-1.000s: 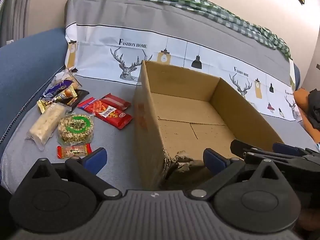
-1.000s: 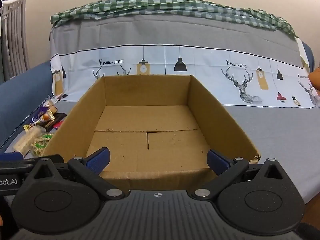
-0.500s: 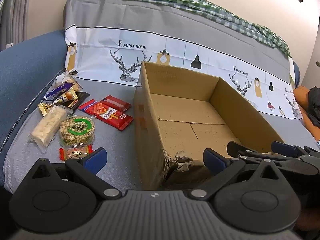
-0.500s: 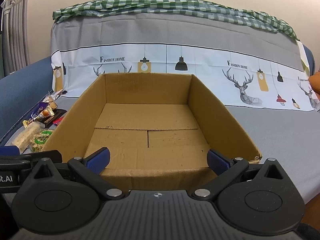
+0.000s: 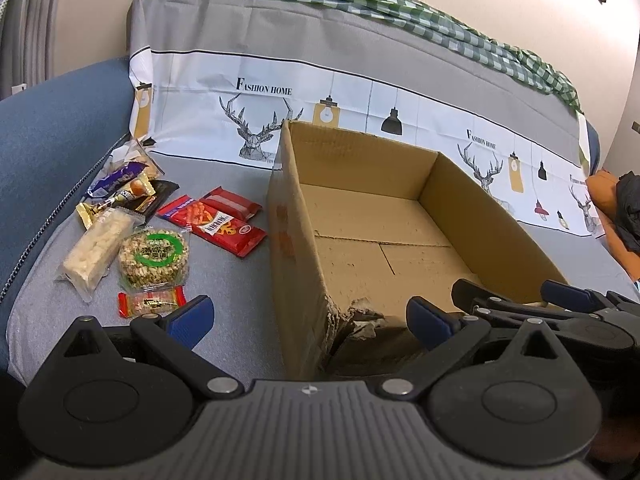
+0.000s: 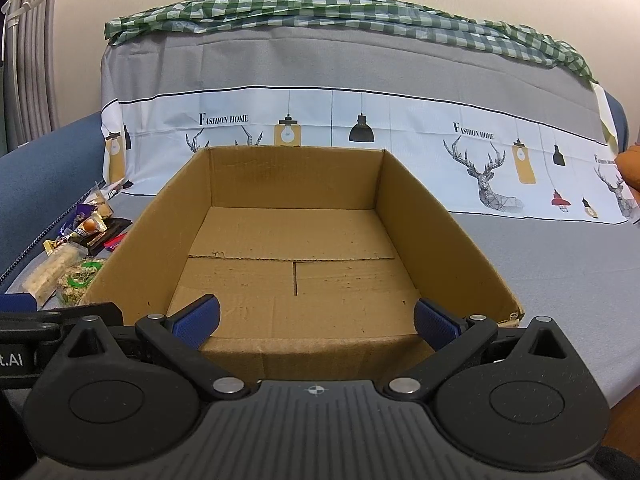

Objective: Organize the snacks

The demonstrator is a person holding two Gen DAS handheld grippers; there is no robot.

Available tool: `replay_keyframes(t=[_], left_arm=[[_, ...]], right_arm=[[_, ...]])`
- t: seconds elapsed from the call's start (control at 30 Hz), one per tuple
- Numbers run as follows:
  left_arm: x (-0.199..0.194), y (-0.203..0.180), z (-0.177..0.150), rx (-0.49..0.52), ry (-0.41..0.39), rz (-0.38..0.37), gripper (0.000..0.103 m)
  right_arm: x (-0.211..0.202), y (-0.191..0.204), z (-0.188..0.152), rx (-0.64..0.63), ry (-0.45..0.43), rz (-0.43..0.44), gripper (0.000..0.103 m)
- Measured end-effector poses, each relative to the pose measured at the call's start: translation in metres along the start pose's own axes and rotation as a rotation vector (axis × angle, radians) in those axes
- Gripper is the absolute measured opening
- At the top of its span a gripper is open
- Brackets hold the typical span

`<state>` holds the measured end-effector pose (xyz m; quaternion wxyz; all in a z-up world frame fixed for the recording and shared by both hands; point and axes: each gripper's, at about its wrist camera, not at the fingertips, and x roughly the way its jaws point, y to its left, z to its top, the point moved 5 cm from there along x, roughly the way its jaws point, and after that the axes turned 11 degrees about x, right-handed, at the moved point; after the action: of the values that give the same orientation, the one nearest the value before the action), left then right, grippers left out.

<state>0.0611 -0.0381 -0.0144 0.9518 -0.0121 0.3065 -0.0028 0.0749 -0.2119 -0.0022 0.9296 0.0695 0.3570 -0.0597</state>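
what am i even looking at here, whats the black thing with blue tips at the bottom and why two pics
Each picture comes from a camera mounted on a hand-held gripper; a person holds one in each hand. The black frame with blue pads is that gripper: the left gripper and the right gripper. Both are open and hold nothing. Ahead, on a grey sofa cover, stands an empty cardboard box. Beside it lies a pile of wrapped snacks, including a red packet.
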Motion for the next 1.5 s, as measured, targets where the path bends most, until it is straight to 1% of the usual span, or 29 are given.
replay_keyframes(t=[0.2,0.27,0.37,0.43,0.47,0.5,0.53,0.6,0.63,0.67,0.7,0.73,0.77,0.87,0.97,1.0,1.07,1.13,1.2,1.23,1.27,1.3,1.33,1.37,1.4,1.47,1.5], left_arm=[[-0.004,-0.002,0.002,0.000,-0.006,-0.012,0.102],[-0.007,-0.002,0.004,-0.003,-0.009,-0.023,0.102],[-0.016,0.000,0.010,-0.014,-0.015,-0.061,0.102],[-0.024,0.000,0.018,-0.002,-0.028,-0.098,0.097],[-0.028,0.001,0.023,0.008,-0.033,-0.120,0.091],[-0.031,0.003,0.028,0.019,-0.036,-0.140,0.080],[-0.034,0.006,0.034,0.029,-0.041,-0.157,0.075],[-0.037,0.018,0.044,0.037,-0.050,-0.189,0.055],[-0.035,0.027,0.048,0.036,-0.048,-0.199,0.049],[-0.032,0.036,0.051,0.033,-0.043,-0.203,0.040],[-0.026,0.048,0.053,0.031,-0.034,-0.198,0.035],[-0.018,0.063,0.055,0.029,-0.017,-0.186,0.034],[-0.009,0.076,0.056,0.028,0.003,-0.181,0.034],[0.017,0.116,0.054,0.023,0.059,-0.163,0.034],[0.041,0.154,0.040,0.035,0.098,-0.109,0.034],[0.046,0.166,0.033,0.037,0.103,-0.088,0.034],[0.055,0.183,0.019,0.039,0.108,-0.047,0.034],[0.063,0.199,0.010,-0.028,0.147,-0.021,0.034],[0.064,0.204,0.011,-0.038,0.135,0.010,0.039],[0.067,0.204,0.010,-0.029,0.150,0.017,0.041],[0.071,0.203,0.010,-0.017,0.163,0.028,0.045],[0.074,0.204,0.010,-0.012,0.165,0.052,0.052],[0.076,0.205,0.011,-0.010,0.163,0.077,0.056],[0.077,0.207,0.011,-0.012,0.162,0.100,0.062],[0.078,0.210,0.011,-0.023,0.159,0.120,0.066],[0.081,0.219,0.011,-0.067,0.167,0.147,0.067],[0.083,0.224,0.009,-0.096,0.180,0.151,0.067]], right_arm=[[-0.001,-0.001,0.001,0.000,-0.010,0.000,0.101],[-0.003,0.001,0.000,-0.010,-0.025,-0.004,0.097],[-0.004,0.002,0.000,-0.009,-0.025,0.001,0.095],[-0.005,0.002,0.001,-0.007,-0.035,0.009,0.092],[-0.007,0.003,0.001,-0.003,-0.036,0.014,0.090],[-0.008,0.003,0.003,0.003,-0.042,0.021,0.089],[-0.010,0.004,0.004,0.011,-0.049,0.028,0.086],[-0.016,0.005,0.007,0.035,-0.054,0.051,0.082],[-0.019,0.007,0.009,0.042,-0.065,0.065,0.077],[-0.021,0.009,0.011,0.045,-0.085,0.080,0.072],[-0.024,0.011,0.012,0.048,-0.087,0.092,0.070],[-0.026,0.014,0.014,0.049,-0.092,0.108,0.066],[-0.028,0.018,0.016,0.046,-0.091,0.123,0.063],[-0.038,0.034,0.019,0.046,-0.123,0.206,0.061],[-0.046,0.054,0.019,0.013,-0.137,0.278,0.061],[-0.044,0.059,0.017,-0.017,-0.126,0.281,0.061],[-0.047,0.072,0.014,-0.046,-0.126,0.319,0.061],[-0.048,0.084,0.009,-0.072,-0.117,0.358,0.061],[-0.046,0.097,0.006,-0.106,-0.091,0.380,0.061],[-0.047,0.104,0.007,-0.112,-0.087,0.397,0.061],[-0.048,0.111,0.008,-0.109,-0.081,0.415,0.062],[-0.047,0.116,0.009,-0.109,-0.067,0.428,0.062],[-0.046,0.124,0.009,-0.112,-0.051,0.444,0.063],[-0.045,0.132,0.010,-0.114,-0.040,0.454,0.063],[-0.044,0.141,0.010,-0.123,-0.035,0.463,0.064],[-0.040,0.164,0.009,-0.171,-0.035,0.474,0.070],[-0.034,0.174,0.008,-0.199,-0.034,0.469,0.071]])
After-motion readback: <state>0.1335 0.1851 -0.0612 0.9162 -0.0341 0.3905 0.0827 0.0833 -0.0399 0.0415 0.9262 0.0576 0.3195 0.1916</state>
